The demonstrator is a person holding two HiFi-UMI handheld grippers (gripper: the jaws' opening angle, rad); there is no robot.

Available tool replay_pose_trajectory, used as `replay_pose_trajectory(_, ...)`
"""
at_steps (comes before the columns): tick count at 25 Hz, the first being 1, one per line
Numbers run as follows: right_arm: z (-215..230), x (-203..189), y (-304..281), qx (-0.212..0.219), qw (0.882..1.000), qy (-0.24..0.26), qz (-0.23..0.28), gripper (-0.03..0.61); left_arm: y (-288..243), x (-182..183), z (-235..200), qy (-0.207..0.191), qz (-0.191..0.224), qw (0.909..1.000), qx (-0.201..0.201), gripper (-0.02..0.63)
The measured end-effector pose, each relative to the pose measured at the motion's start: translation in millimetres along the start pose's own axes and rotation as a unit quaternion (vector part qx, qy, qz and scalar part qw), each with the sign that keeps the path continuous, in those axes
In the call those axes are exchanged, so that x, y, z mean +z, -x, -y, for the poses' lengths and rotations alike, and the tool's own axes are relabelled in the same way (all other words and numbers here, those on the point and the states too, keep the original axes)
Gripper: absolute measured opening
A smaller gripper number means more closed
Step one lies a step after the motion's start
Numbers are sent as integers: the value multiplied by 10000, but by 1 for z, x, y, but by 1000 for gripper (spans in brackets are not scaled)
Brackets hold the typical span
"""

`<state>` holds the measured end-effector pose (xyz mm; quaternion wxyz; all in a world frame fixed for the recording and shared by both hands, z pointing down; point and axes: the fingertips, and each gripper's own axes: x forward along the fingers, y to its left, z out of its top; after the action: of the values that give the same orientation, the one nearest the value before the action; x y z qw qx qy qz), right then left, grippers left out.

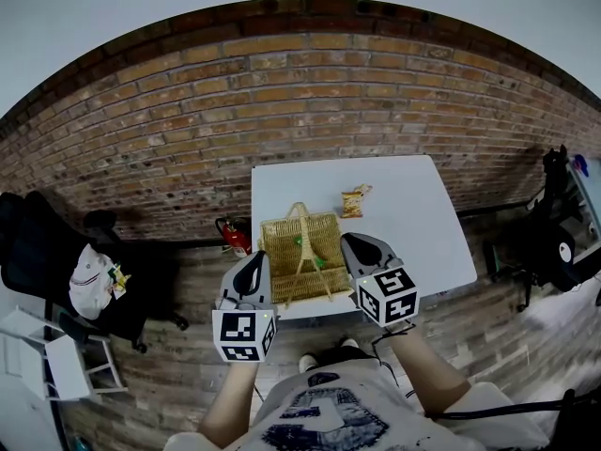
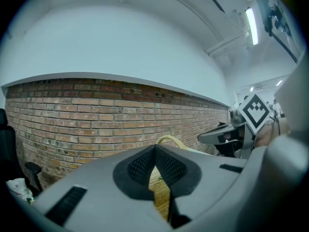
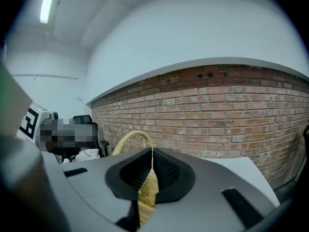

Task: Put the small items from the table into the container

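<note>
A woven basket [image 1: 282, 242] with a tall handle stands at the near edge of the white table [image 1: 413, 224]. Two small green items [image 1: 317, 262] lie inside it. A tan snack packet [image 1: 354, 200] lies on the table just behind the basket. My left gripper [image 1: 255, 261] hangs by the basket's left side, my right gripper [image 1: 355, 242] by its right side, both above table height. In the left gripper view the left gripper [image 2: 155, 149] is shut and empty, with basket weave [image 2: 161, 197] showing behind it. The right gripper [image 3: 152, 150] is likewise shut on nothing, and the basket handle [image 3: 130, 138] arches beyond it.
A brick wall runs behind the table. A red fire extinguisher [image 1: 235, 235] stands on the floor left of the table. A black chair with a white bag [image 1: 91, 280] is further left. Black equipment [image 1: 552, 242] stands at the right.
</note>
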<state>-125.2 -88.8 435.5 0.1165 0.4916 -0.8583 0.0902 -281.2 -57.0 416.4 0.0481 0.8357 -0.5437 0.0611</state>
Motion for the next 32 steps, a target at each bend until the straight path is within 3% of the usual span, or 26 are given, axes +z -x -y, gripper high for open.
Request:
replay_pose_trajectory(18, -17, 11, 35, -50, 9988, -88, 469, 20, 15, 8, 17, 13, 134, 9998, -119, 48)
replay_pose_trajectory(29, -17, 6, 30, -44, 9991, -82, 409, 20, 10, 2, 17, -176, 24, 9998, -36, 48)
replay_pose_trajectory(32, -17, 5, 27, -25, 9992, -99, 387, 20, 8, 2, 16, -57, 43, 9999, -112, 48)
